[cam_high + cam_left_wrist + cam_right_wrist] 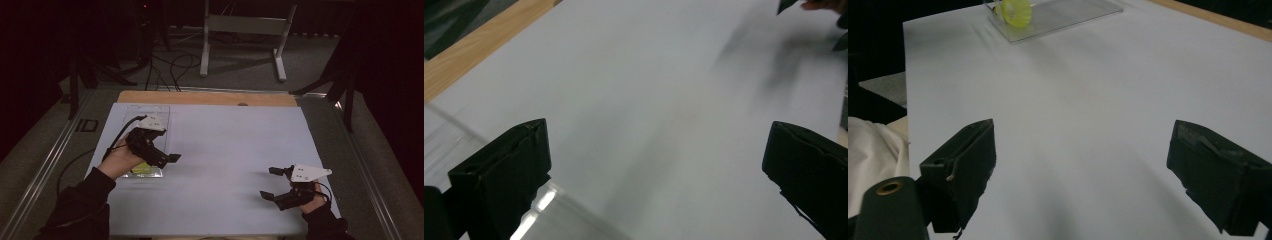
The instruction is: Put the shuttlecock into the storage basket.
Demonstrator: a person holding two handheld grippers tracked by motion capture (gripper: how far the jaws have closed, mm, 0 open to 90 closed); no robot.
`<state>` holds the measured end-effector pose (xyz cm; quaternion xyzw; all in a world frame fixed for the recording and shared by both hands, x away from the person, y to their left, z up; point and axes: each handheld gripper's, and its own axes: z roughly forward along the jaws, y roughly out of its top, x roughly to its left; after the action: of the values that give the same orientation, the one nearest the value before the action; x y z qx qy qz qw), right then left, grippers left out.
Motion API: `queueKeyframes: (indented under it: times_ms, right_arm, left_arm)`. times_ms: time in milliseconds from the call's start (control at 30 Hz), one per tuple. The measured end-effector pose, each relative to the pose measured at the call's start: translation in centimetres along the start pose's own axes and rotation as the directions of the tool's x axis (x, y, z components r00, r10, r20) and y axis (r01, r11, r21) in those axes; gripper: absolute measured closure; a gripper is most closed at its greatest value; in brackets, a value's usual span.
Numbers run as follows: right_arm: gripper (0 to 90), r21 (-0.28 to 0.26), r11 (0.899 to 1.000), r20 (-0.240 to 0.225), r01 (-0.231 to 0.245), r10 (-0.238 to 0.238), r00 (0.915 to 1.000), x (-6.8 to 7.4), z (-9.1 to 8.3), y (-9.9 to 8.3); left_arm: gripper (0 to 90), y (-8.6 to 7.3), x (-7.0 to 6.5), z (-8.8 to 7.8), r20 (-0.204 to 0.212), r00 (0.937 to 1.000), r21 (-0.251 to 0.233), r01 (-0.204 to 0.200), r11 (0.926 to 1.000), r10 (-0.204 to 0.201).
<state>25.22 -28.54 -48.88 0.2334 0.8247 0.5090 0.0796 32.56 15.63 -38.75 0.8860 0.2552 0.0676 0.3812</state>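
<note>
White paper [225,150] covers the table, with a strip of bare wood [210,97] left at the far edge and dark floor, cables and a metal stand beyond.

Nearest, at about five o'clock on the sheet, the right gripper [272,184] is held low with its jaws spread wide and nothing between them; in the right gripper view only blank paper is seen between the jaws.

Farther in, at about nine o'clock, the left gripper [170,160] is held over the near end of a clear plastic case [150,112], its jaws likewise spread and empty.

A yellow shuttlecock [1015,12] is seen lying inside the case at its near end, at eleven o'clock in the right gripper view.

Nothing is gripped yet, so the work is judged to be at its start: the shuttlecock or its case remains to be reached and taken, and the left gripper is the closer one.
</note>
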Motion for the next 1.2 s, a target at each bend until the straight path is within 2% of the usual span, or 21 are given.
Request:
queueKeyframes:
  times_ms: [300,400,500,533,667,767,900,1067,1200]
  right_arm:
    - [12.6,-0.003,1.0,0.002,0.002,-0.002,1.0,-0.1,-0.1,-0.1]
    - [12.6,-0.001,1.0,0.01,0.003,-0.003,0.9999,-0.1,-0.2,-0.1]
    - [12.6,0.0,1.0,0.008,-0.002,0.002,1.0,-0.1,-0.1,-0.2]
    - [12.4,-0.001,1.0,0.005,-0.001,0.001,1.0,-0.1,-0.1,-0.2]
    - [11.5,-0.004,1.0,-0.002,-0.01,0.01,1.0,-0.1,-0.1,-0.2]
    - [11.3,-0.008,1.0,-0.006,-0.013,0.013,0.9999,-0.1,-0.1,-0.2]
    - [10.8,-0.003,1.0,-0.008,-0.021,0.021,0.9998,-0.1,-0.1,-0.3]
    - [10.8,0.001,1.0,-0.004,-0.017,0.017,0.9999,-0.1,-0.1,-0.4]
    - [10.8,0.025,1.0,0.007,-0.005,0.005,1.0,0.0,0.1,-0.5]
  left_arm:
    - [0.1,1.0,-2.4,2.0,0.069,0.9962,-0.022,-0.052,0.9984,0.053]
    - [0.1,1.3,-3.7,3.1,0.102,0.9918,-0.038,-0.074,0.9966,0.077]
    - [0.1,1.3,-4.3,3.5,0.108,0.9905,-0.04,-0.081,0.9959,0.085]
    - [0.1,1.3,-4.8,3.9,0.127,0.9877,-0.043,-0.087,0.9953,0.091]
    - [0.1,1.1,-5.8,4.8,0.146,0.9837,-0.043,-0.099,0.9941,0.105]
    - [0.1,1.0,-6.1,4.9,0.155,0.9823,-0.041,-0.1,0.9942,0.105]
    - [0.1,0.2,-7.1,5.8,0.178,0.9776,-0.039,-0.107,0.9935,0.112]
    - [0.1,-0.7,-7.3,6.3,0.181,0.9785,-0.023,-0.097,0.9951,0.099]
    - [0.1,-1.8,-7.4,6.9,0.182,0.9799,-0.01,-0.08,0.9967,0.081]
